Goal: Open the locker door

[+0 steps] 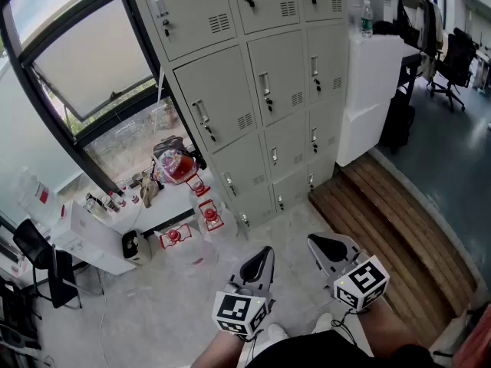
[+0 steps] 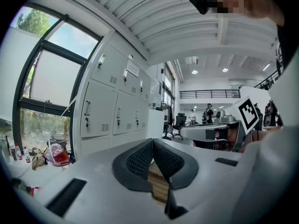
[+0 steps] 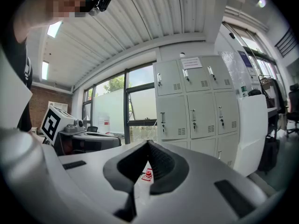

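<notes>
Seen from above, a person stands on a grey concrete floor (image 1: 153,305) holding two tools low in front of the body. The left hand-held gripper (image 1: 261,253) and the right hand-held gripper (image 1: 328,244) sit side by side, near each other but apart, both aimed roughly level toward a bank of pale grey metal lockers (image 1: 253,90). In its own view, the left hand-held gripper (image 2: 152,141) has its black ribbed jaws brought together at the tips with nothing between them. The right hand-held gripper (image 3: 148,143) is likewise closed and empty.

The lockers (image 2: 100,111) stand well ahead of both tools, untouched. They form a grid of small doors, each with a silver handle, a lock and a vent slot, and every visible door (image 3: 196,106) is shut.

To the left of the lockers is a large black-framed window (image 1: 84,60). Below it, a red and clear bag-like object (image 1: 176,165) and other small red items lie on the floor beside a low white surface (image 1: 92,240) carrying small bottles. To the right of the lockers stands a tall white cabinet (image 1: 368,98) with a clear bottle (image 1: 367,18) on top, and a brown wooden plank platform (image 1: 383,221) runs along the floor in front of it. A black office chair (image 1: 453,60) sits further back at right.
</notes>
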The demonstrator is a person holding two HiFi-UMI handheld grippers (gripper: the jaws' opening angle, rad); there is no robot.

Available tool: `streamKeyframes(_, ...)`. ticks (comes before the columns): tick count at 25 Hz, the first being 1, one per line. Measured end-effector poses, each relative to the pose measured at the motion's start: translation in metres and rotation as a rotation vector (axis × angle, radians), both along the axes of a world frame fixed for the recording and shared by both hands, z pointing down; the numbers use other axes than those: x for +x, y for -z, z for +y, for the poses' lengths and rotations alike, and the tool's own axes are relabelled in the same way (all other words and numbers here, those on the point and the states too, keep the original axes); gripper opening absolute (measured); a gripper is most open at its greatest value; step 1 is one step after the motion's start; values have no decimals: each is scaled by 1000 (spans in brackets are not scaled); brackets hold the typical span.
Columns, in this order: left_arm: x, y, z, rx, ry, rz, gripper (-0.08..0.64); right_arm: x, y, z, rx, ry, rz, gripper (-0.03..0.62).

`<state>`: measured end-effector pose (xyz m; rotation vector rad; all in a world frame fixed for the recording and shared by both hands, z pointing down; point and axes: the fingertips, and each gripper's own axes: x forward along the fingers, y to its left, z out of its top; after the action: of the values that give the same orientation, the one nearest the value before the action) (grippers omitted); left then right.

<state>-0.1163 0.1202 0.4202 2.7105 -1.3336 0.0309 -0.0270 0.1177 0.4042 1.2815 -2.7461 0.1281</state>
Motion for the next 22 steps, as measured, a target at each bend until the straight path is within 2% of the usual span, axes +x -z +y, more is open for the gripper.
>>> streamKeyframes(22, -40, 3, 2, 8, -24, 11, 17, -50, 3, 1, -6, 25, -27, 54)
